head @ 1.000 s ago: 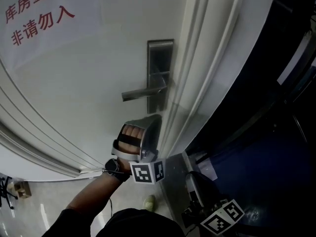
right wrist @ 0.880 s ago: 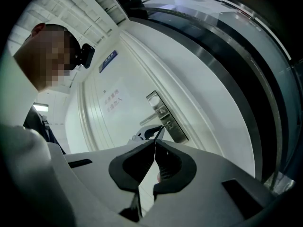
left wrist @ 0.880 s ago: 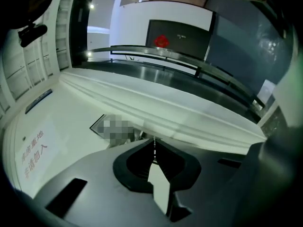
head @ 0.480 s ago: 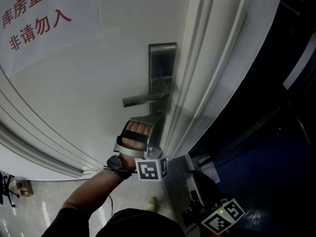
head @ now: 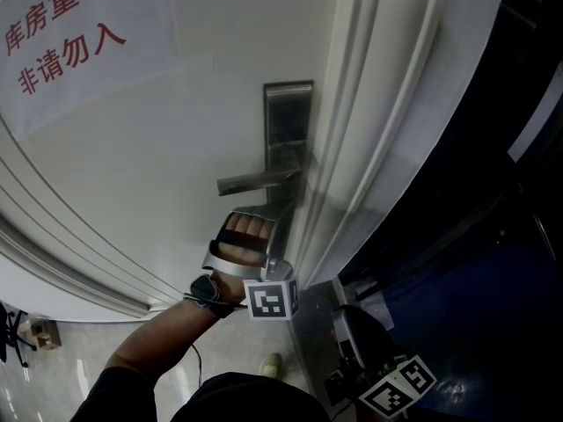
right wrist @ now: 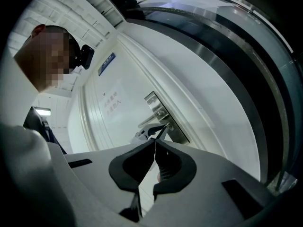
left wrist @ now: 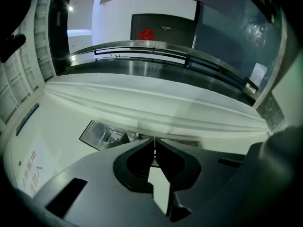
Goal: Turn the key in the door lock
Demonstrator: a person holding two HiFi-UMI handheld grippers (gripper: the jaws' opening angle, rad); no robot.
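Note:
The steel lock plate (head: 288,139) with its lever handle (head: 255,181) sits on the white door (head: 158,148). My left gripper (head: 286,207) reaches up to the plate just below the lever. In the left gripper view its jaws (left wrist: 154,140) are shut, and a thin metal sliver, the key (left wrist: 153,137) seen edge-on, shows between the tips. The right gripper view shows the left gripper (right wrist: 150,132) touching the lock plate (right wrist: 163,112). My right gripper (head: 350,332) hangs low beside the door frame, away from the lock; its jaws (right wrist: 155,143) are shut with nothing between them.
A sign with red characters (head: 66,33) is stuck on the door at upper left. The white door frame (head: 387,121) runs right of the lock, with dark glass (head: 493,236) beyond it. Pale floor (head: 106,341) lies below.
The left gripper has risen slightly and closed in on the lock plate under the lever. The right gripper has stayed low by the frame.

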